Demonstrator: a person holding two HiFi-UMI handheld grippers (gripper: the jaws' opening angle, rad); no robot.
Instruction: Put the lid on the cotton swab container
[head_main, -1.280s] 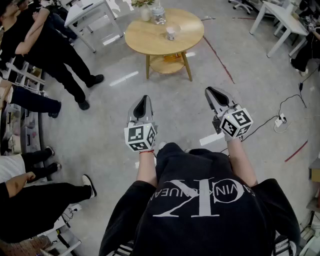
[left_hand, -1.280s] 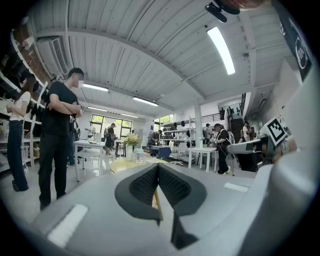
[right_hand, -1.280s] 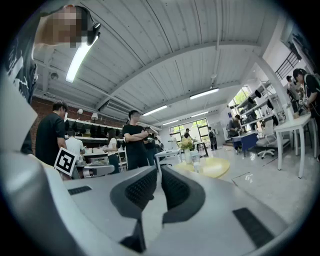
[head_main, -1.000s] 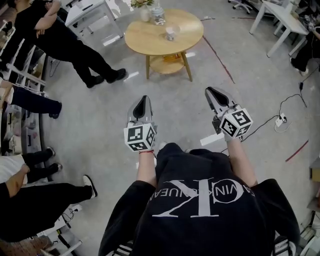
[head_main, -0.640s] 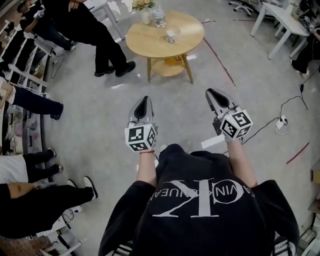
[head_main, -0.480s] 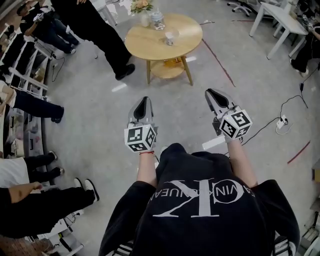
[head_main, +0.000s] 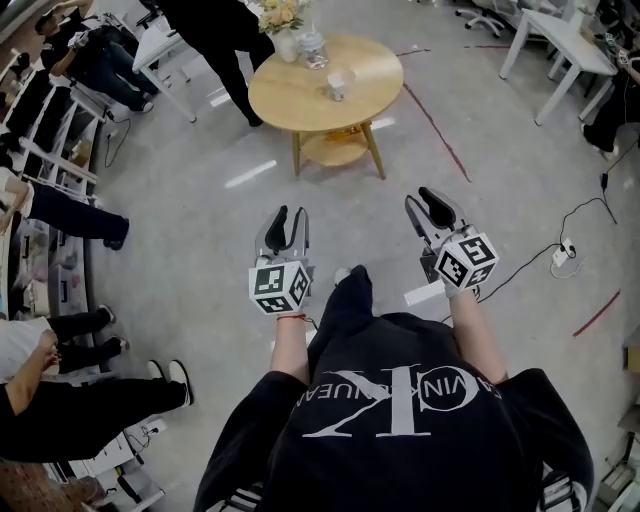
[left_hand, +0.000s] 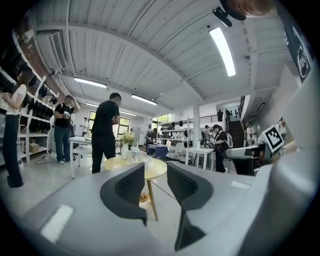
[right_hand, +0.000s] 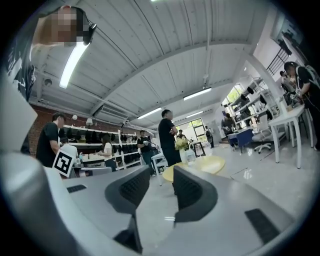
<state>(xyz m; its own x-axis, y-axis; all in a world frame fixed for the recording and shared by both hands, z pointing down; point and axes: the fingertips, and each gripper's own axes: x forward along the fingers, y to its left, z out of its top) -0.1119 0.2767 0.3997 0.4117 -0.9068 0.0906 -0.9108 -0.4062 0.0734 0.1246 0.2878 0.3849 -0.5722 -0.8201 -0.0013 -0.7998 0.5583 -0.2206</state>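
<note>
A round wooden table (head_main: 325, 85) stands several steps ahead. On it are a small clear container (head_main: 337, 84), a glass jar (head_main: 312, 45) and a vase of flowers (head_main: 283, 25). No lid can be made out from here. My left gripper (head_main: 288, 214) is held over the floor in front of me, its jaws opening with nothing between them. My right gripper (head_main: 426, 200) is beside it, its jaws also opening and empty. The left gripper view shows the table (left_hand: 131, 165) beyond the parted jaws. In the right gripper view the table (right_hand: 202, 164) lies farther off.
A person in black (head_main: 225, 30) stands at the table's far left side. More people (head_main: 60, 200) line the shelves on the left. White desks (head_main: 560, 45) stand at the back right. A cable and plug (head_main: 560, 255) and red tape (head_main: 440, 125) lie on the floor.
Both grippers' jaws have parted from shut. The person in black has walked from the left round to the table's far side. The wearer has stepped forward, a knee now showing.
</note>
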